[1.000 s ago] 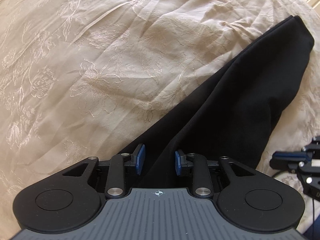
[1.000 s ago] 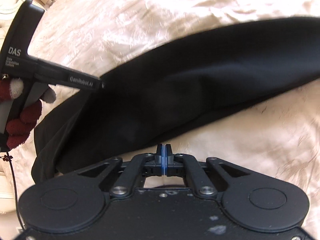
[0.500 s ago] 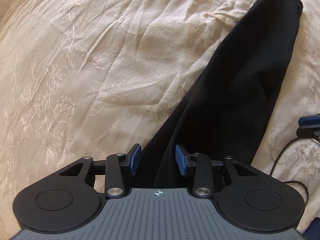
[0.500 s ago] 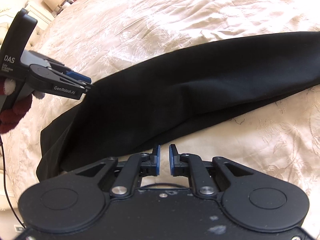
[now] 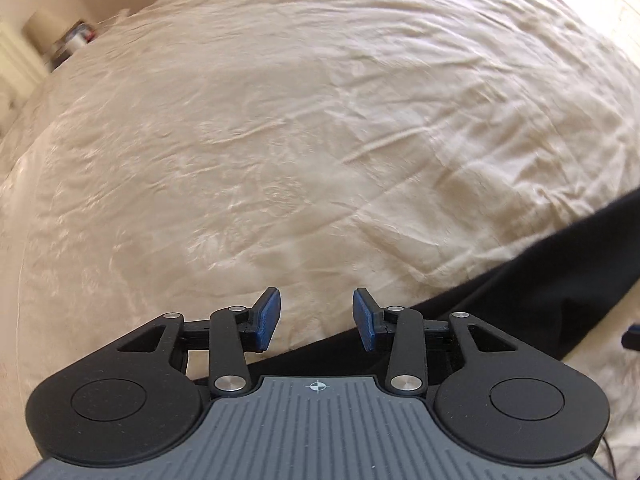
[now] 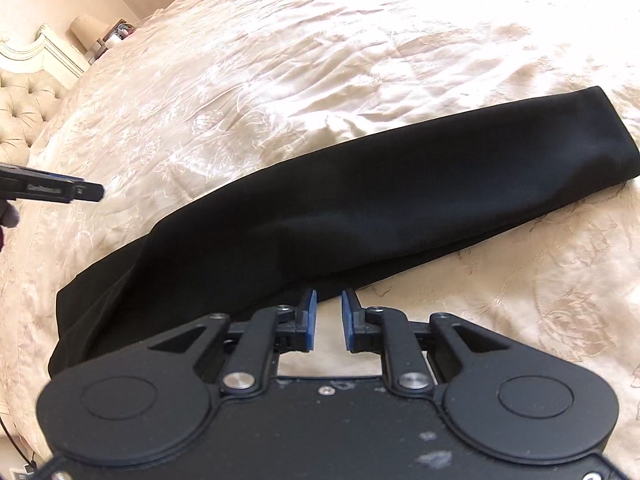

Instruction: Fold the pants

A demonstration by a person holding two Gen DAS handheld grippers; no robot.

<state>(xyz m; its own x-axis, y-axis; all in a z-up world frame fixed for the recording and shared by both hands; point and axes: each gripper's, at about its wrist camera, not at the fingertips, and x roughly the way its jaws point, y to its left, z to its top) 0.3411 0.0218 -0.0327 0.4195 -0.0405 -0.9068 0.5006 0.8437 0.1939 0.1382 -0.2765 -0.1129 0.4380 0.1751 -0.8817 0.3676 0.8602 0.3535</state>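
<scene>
Black pants [image 6: 340, 216] lie flat on the cream bedspread, legs folded together, stretched from lower left to upper right in the right wrist view. My right gripper [image 6: 328, 322] is open and empty, just above the pants' near edge. My left gripper [image 5: 316, 320] is open and empty, above the bedspread beside the pants' edge [image 5: 520, 288], which crosses the lower right of the left wrist view. The left gripper's tip also shows at the left of the right wrist view [image 6: 86, 193], clear of the pants.
The cream embroidered bedspread [image 5: 280, 140] fills both views. A tufted headboard [image 6: 20, 120] and a nightstand with a lamp [image 6: 86, 28] stand at the far left.
My left gripper has drawn away from the pants and swung left over the bedspread. My right gripper has opened, letting go, and pulled back a little.
</scene>
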